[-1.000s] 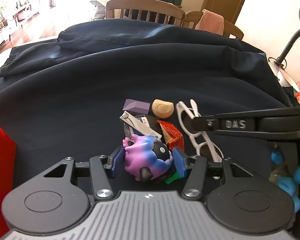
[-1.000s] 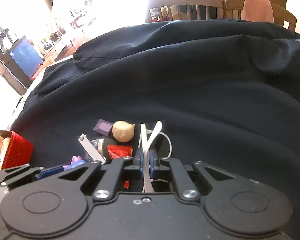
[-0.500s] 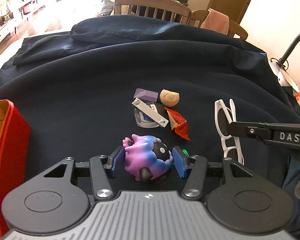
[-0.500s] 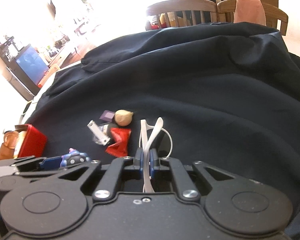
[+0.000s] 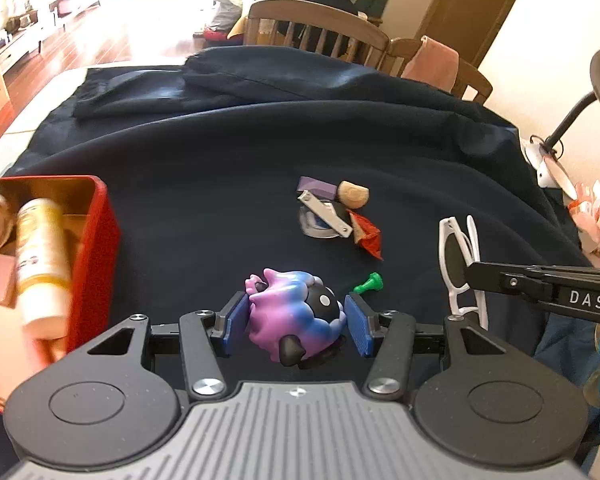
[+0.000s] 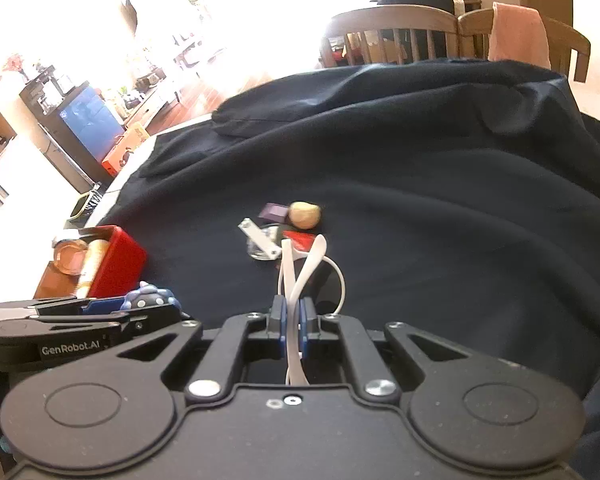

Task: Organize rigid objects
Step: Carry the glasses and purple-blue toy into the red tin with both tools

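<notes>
Both grippers had lifted from the pile: left gripper grasping the toy, right gripper clenching the glasses; red box entered lower left, likely the destination.

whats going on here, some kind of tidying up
A person holds a claw in each hand. The left claw grips a purple-and-blue toy figure; the right claw is shut on white glasses. Both are lifted off the dark cloth. A red box already holds a few items.
</notes>
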